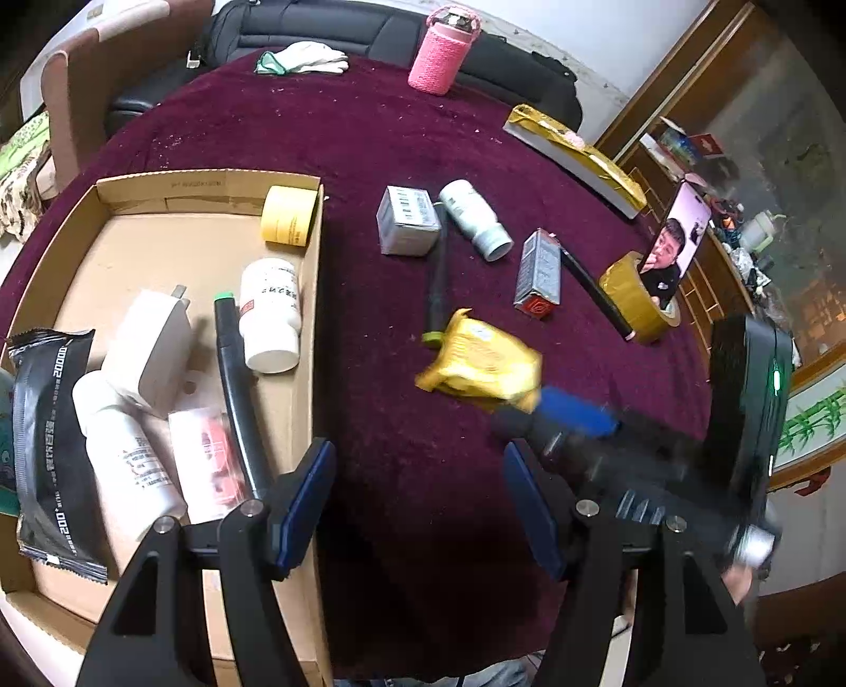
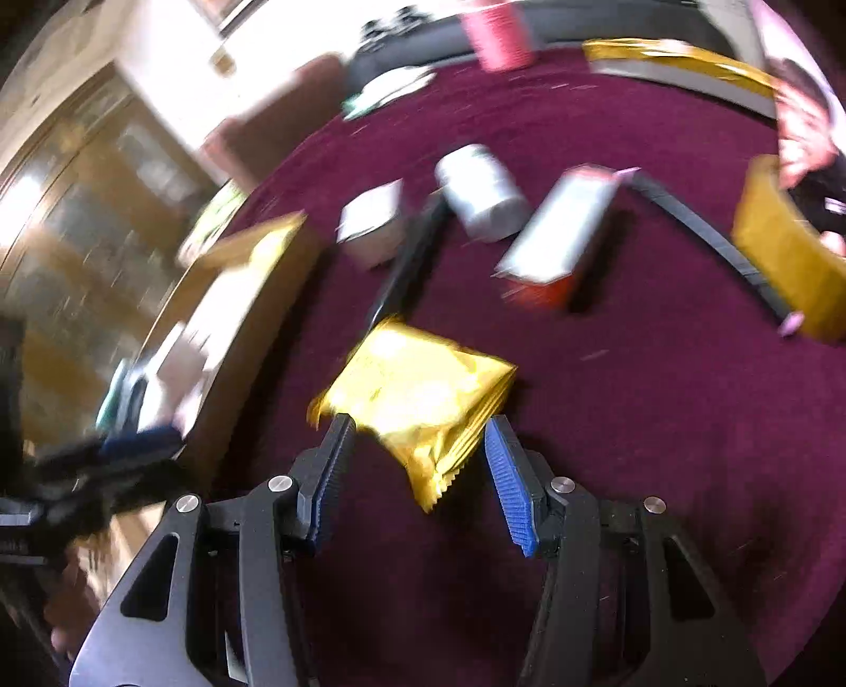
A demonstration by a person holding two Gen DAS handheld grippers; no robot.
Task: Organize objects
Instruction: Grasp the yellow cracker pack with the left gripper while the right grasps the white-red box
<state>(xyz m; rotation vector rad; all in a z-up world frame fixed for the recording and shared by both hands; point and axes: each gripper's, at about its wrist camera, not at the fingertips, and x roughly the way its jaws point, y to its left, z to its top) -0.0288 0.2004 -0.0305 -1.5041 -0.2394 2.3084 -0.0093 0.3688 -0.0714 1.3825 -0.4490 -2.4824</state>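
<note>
A yellow foil packet (image 2: 417, 396) sits crosswise between my right gripper's (image 2: 420, 423) blue pads, gripped at both sides and held just over the maroon cloth (image 2: 661, 423). In the left wrist view the same packet (image 1: 478, 362) hangs above the cloth with the right gripper (image 1: 539, 417) at its near corner. My left gripper (image 1: 420, 449) stands open with nothing in it, one finger over the cardboard box's wall (image 1: 312, 296). Inside the box lie a yellow tape roll (image 1: 288, 214), two white bottles (image 1: 269, 312), a white charger (image 1: 150, 349), a black pen (image 1: 238, 386) and a black packet (image 1: 50, 438).
On the cloth beyond the packet lie a grey box (image 1: 407, 222), a white bottle (image 1: 473, 219), a silver carton (image 1: 539, 275) and two black pens (image 1: 438, 275). A phone (image 1: 674, 238) leans in a brown tape roll (image 1: 637, 301). A pink bottle (image 1: 441, 50) and a glove (image 1: 306, 58) sit far back.
</note>
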